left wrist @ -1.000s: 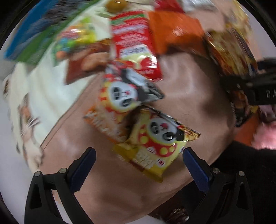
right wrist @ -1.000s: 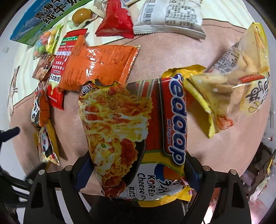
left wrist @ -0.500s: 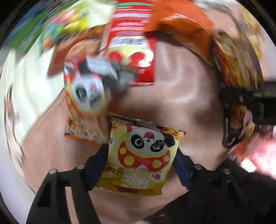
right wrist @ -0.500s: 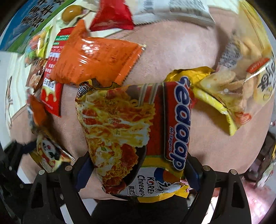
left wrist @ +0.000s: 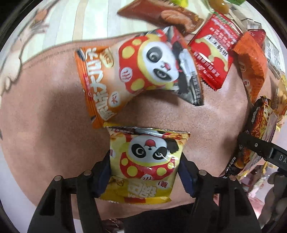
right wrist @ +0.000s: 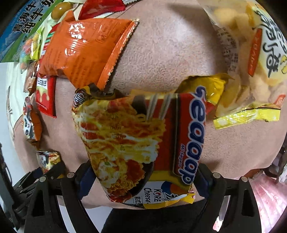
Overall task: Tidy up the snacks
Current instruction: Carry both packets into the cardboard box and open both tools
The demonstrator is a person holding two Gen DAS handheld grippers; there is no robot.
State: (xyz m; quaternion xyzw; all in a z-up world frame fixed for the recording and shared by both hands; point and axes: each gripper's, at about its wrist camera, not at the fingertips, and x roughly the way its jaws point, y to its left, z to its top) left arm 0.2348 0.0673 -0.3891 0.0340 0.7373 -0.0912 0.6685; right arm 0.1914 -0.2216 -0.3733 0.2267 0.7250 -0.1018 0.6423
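Note:
My left gripper (left wrist: 145, 172) is shut on a yellow panda snack packet (left wrist: 146, 161), its blue pads pressing both sides. An orange panda packet (left wrist: 136, 71) lies just beyond it on the pink mat (left wrist: 44, 125). My right gripper (right wrist: 143, 181) is shut on a Sedaap noodle packet (right wrist: 141, 143), held over the pink mat (right wrist: 161, 53). The noodle packet and right gripper also show at the right edge of the left wrist view (left wrist: 258, 143). The yellow panda packet shows at the left of the right wrist view (right wrist: 48, 159).
A red packet (left wrist: 213, 53), an orange packet (right wrist: 86, 50) and a brown packet (left wrist: 161, 14) lie at the far side. A yellow-edged clear chip bag (right wrist: 251, 62) lies right of the noodles. A blue-green milk carton (right wrist: 23, 26) is at far left.
My left gripper moved forward around the yellow panda packet and closed on it. The right gripper kept its hold on the noodle packet and shifted slightly.

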